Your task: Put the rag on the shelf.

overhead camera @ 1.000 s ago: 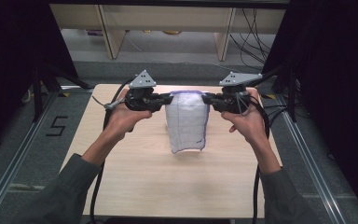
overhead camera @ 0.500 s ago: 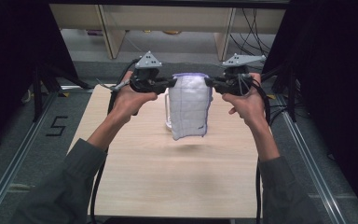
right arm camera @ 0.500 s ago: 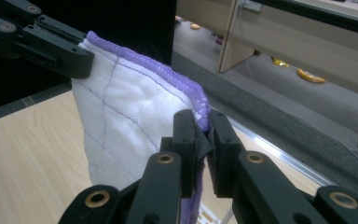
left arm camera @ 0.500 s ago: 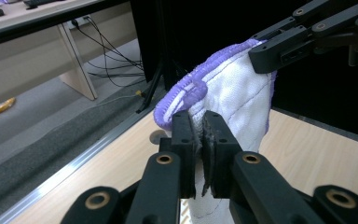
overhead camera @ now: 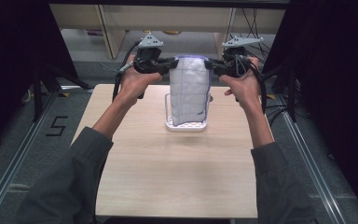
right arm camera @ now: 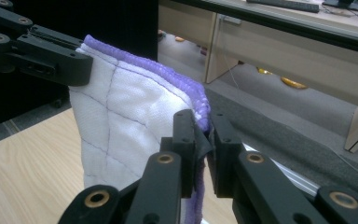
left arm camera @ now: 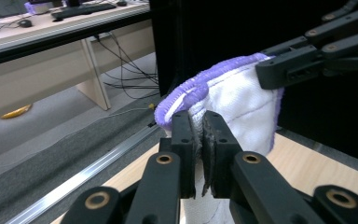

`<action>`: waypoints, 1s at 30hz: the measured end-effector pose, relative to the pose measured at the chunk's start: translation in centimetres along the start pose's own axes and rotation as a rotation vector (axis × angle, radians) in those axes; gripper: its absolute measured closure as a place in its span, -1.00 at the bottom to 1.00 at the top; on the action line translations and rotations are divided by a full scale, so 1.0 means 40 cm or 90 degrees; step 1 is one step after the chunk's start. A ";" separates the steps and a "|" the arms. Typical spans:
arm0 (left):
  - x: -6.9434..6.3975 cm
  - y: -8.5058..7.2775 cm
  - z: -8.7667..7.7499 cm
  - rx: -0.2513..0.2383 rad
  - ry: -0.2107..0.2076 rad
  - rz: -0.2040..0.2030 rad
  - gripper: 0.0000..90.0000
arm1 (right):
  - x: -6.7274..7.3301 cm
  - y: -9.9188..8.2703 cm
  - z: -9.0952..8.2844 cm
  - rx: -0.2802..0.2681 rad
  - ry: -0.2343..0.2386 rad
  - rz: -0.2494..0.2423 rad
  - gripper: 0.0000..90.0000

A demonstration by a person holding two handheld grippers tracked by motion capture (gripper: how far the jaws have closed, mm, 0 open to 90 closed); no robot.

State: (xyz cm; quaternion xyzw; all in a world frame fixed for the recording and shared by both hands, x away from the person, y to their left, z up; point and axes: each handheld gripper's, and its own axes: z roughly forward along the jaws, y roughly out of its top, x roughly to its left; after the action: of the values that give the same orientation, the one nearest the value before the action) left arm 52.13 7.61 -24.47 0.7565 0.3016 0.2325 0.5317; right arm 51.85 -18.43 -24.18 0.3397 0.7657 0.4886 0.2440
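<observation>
A white quilted cloth (overhead camera: 189, 91) with a purple edge hangs between my two grippers above the far part of the wooden table (overhead camera: 177, 172). My left gripper (overhead camera: 171, 66) is shut on its upper left corner, and my right gripper (overhead camera: 209, 66) is shut on its upper right corner. The cloth's lower end hangs into a small white wire basket (overhead camera: 186, 125) on the table. In the left gripper view the jaws (left arm camera: 198, 140) pinch the purple hem of the cloth (left arm camera: 235, 100), with the other gripper (left arm camera: 307, 60) across. In the right gripper view the jaws (right arm camera: 201, 140) clamp the cloth (right arm camera: 130, 121).
Beyond the table's far edge lie grey floor and light wooden desks (overhead camera: 168, 18) with cables. Metal rails (overhead camera: 9, 158) run along the floor on both sides. Black curtains stand at left and right. A yellow object (right arm camera: 293, 83) lies on the floor under a desk.
Both hands have lifted the cloth up and away toward the table's far side. The cloth has come off the tabletop and now hangs upright with the white basket showing behind its lower end.
</observation>
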 end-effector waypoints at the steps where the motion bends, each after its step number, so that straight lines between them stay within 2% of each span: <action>1: 0.004 0.000 0.005 0.001 0.001 -0.002 0.86 | -0.001 0.001 0.005 0.001 -0.003 0.009 0.85; 8: 0.030 -0.002 0.045 -0.003 0.020 -0.028 0.84 | -0.024 0.003 0.049 -0.006 -0.014 0.020 0.85; 9: 0.030 -0.002 0.045 -0.003 0.020 -0.028 0.84 | -0.024 0.003 0.049 -0.006 -0.014 0.020 0.85; 10: 0.034 0.000 0.057 -0.009 0.021 -0.030 0.84 | -0.027 0.006 0.060 -0.004 -0.021 0.035 0.85; 12: 0.037 0.001 0.064 -0.012 0.018 -0.032 0.84 | -0.032 0.008 0.066 -0.007 -0.023 0.034 0.85; 15: 0.048 0.002 0.085 -0.033 0.014 -0.057 0.84 | -0.049 0.017 0.091 -0.013 -0.029 0.049 0.85; 17: 0.051 0.000 0.091 -0.034 0.015 -0.062 0.84 | -0.051 0.018 0.096 -0.011 -0.029 0.058 0.85; 18: 0.064 -0.006 0.105 -0.034 0.028 -0.067 0.84 | -0.053 0.016 0.110 -0.012 -0.037 0.067 0.85; 19: 0.072 -0.011 0.112 -0.033 0.031 -0.077 0.84 | -0.059 0.014 0.119 -0.013 -0.035 0.060 0.85; 20: 0.072 -0.011 0.112 -0.033 0.031 -0.077 0.84 | -0.059 0.014 0.119 -0.013 -0.035 0.060 0.85; 21: 0.087 -0.020 0.127 -0.037 0.031 -0.094 0.84 | -0.063 0.007 0.139 -0.014 -0.042 0.072 0.85; 23: 0.101 -0.029 0.140 -0.038 0.035 -0.106 0.83 | -0.069 0.003 0.156 -0.004 -0.047 0.086 0.85; 25: 0.114 -0.039 0.154 -0.042 0.035 -0.120 0.83 | -0.080 -0.003 0.177 -0.002 -0.051 0.082 0.85; 27: 0.124 -0.048 0.168 -0.038 0.038 -0.122 0.82 | -0.083 -0.010 0.197 0.009 -0.060 0.093 0.85; 29: 0.130 -0.056 0.180 -0.047 0.027 -0.124 0.81 | -0.087 -0.018 0.214 0.015 -0.069 0.092 0.85; 30: 0.130 -0.056 0.180 -0.047 0.027 -0.124 0.81 | -0.091 -0.022 0.223 0.014 -0.066 0.082 0.85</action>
State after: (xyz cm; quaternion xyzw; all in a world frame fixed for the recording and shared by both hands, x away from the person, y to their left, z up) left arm 60.21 7.07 -28.79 0.6982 0.3762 0.2065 0.5730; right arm 60.25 -16.28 -28.44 0.4154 0.7340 0.4769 0.2476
